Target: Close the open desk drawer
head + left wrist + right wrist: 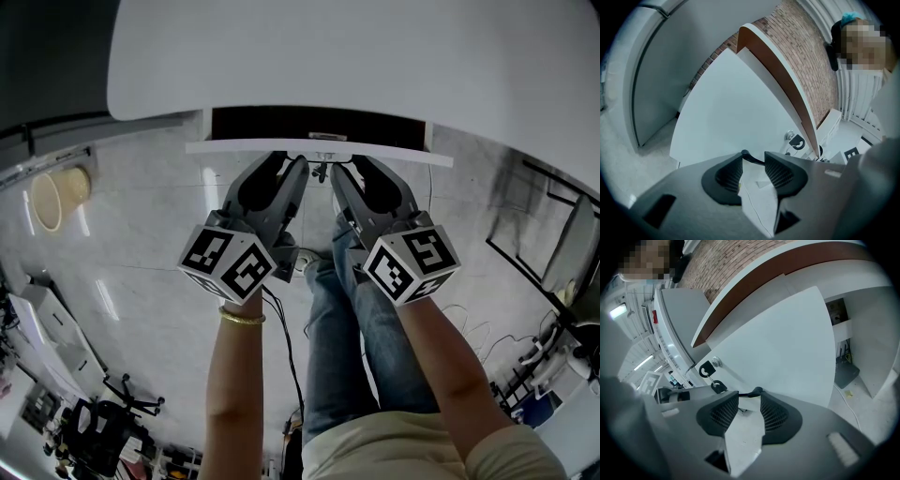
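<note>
left tongs: tips at drawer front | right tongs: alongside, angled down

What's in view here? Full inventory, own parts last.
desk top: 1, white, top of the head view
drawer: 1, white front, dark inside, open under the desk top
lock: 1, silver, on the drawer front, black tags hanging from it
round container: 1, tan, on the floor, far left
floor: pale tiles
brick wall: 1, red-brown, behind the desk
left gripper: 1, dark grey, jaws apart, empty, tips at the drawer front
right gripper: 1, same
bracelet: 1, gold, left wrist
legs: 2, blue jeans
</note>
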### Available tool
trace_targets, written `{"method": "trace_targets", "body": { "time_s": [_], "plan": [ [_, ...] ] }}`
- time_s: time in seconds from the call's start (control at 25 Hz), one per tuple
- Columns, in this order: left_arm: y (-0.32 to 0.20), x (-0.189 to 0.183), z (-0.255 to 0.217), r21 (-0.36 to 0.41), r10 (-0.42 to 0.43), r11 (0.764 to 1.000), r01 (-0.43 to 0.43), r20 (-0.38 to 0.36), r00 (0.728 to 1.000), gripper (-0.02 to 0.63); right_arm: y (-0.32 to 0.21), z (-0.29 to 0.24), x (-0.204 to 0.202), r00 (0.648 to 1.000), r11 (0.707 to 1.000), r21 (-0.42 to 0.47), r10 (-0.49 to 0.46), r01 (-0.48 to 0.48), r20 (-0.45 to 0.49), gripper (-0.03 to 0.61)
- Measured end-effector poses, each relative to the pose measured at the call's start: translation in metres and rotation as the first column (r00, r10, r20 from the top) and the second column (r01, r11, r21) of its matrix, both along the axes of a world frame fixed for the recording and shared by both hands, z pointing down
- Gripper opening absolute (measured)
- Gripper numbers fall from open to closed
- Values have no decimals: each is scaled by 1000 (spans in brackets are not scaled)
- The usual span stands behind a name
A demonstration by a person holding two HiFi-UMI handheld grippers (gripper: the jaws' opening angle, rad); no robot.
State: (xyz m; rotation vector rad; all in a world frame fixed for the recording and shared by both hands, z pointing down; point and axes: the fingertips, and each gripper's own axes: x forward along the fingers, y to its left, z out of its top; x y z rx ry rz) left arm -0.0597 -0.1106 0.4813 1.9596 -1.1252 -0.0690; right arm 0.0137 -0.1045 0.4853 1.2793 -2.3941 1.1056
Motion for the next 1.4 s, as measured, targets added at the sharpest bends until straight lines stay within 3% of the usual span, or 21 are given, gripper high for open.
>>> {"method": "trace_targets", "body": {
  "time_s": [1.4],
  "plan": [
    [-43,2,6,-10,-11,1000,11,12,1000,149,-43,6,2,1000,1000,6,-4,4,10,150]
  ]
}}
